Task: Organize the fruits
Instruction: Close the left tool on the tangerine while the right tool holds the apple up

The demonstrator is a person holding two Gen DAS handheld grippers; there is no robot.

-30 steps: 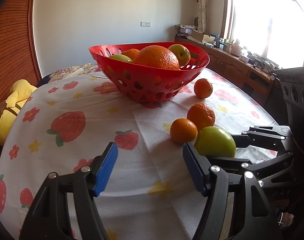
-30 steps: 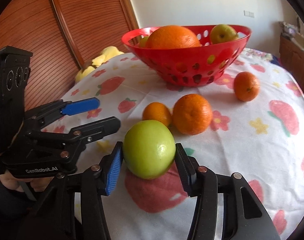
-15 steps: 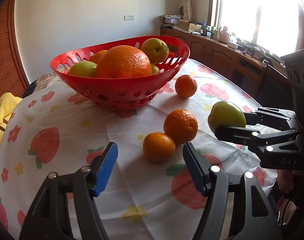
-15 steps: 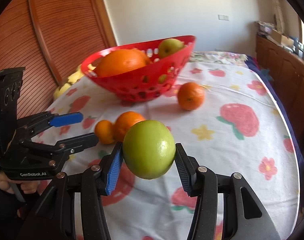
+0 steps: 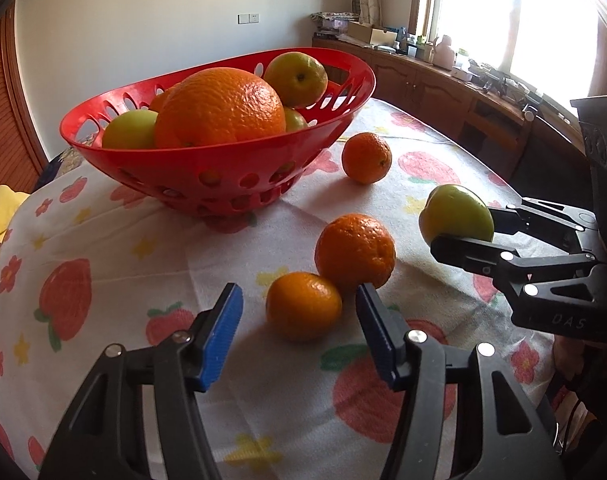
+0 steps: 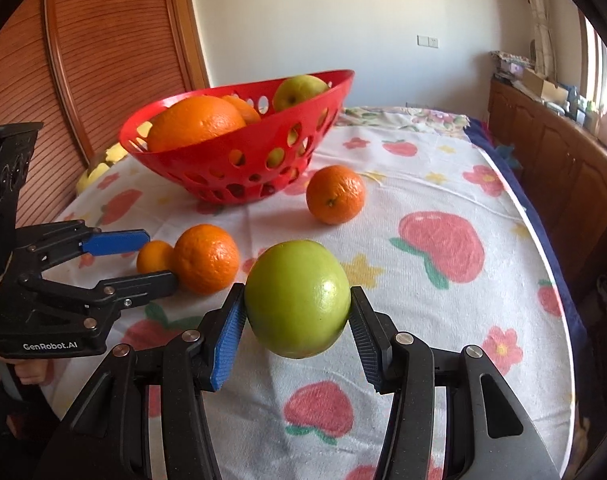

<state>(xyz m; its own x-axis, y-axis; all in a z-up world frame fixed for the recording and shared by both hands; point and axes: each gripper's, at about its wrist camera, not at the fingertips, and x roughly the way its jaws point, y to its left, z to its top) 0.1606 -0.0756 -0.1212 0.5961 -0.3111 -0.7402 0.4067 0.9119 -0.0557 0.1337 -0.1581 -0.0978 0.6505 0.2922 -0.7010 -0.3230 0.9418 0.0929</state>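
Carrying a green apple [image 6: 298,299] in your right gripper [image 6: 298,320], you are holding it clear of the tablecloth [image 6: 443,184], both blue pads pressing on its sides. You are pointing it toward the red basket [image 6: 239,152], which is standing farther back on the table and already holding a large orange [image 6: 195,122], several apples and at least one more orange behind it.

Your left gripper [image 5: 299,316] is not gripping anything: its jaws have just been closing, and the smallest orange [image 5: 303,306] is sitting on the cloth between them, but the pads are not touching it. The medium orange [image 5: 355,252] is lying just beside it, touching or nearly so, and a third orange [image 5: 366,157] is resting alone near the basket's foot.

So you are somewhere past the middle, by my judgement: the basket is filling, one apple is on its way, and three oranges are waiting on the cloth.
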